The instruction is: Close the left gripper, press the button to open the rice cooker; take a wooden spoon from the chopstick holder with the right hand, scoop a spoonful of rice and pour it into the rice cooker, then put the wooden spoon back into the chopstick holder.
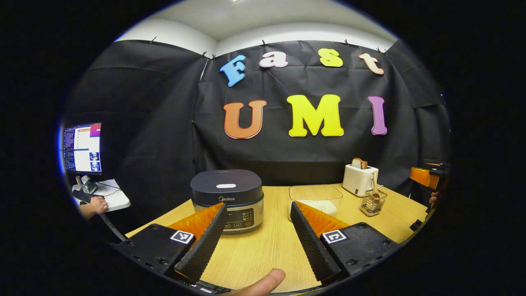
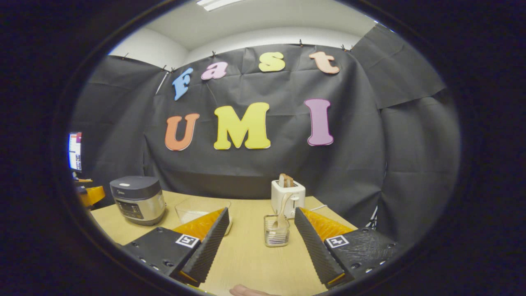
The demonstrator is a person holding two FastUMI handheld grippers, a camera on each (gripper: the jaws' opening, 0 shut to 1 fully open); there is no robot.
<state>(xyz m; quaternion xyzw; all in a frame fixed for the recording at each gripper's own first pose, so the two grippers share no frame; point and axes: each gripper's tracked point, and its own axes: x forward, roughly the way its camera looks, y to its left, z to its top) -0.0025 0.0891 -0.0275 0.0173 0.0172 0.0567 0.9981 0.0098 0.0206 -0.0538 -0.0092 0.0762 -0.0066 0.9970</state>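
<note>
Left tool [image 1: 257, 224]: fingers spread wide, nothing between them, held above the wooden worktop [image 1: 263, 250]. Rice cooker [image 1: 227, 199]: lid down, standing on the worktop ahead and slightly left. Clear container [image 1: 315, 199]: rice inside, right of the cooker. Chopstick holder [image 1: 373, 202]: wire, further right, with a wooden spoon [image 1: 374, 183] upright in it. Toaster [image 1: 359, 179]: white, behind the holder, bread in its slot. Monitor [image 1: 82, 148]: far left, lit. Right tool [image 1: 427, 177]: at the far right edge.

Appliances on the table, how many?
2. The rice cooker, lid shut, sits at the table's left. The toaster, bread in its slot, stands at the far right by the wall, behind the chopstick holder. Nothing seems hidden.
</note>
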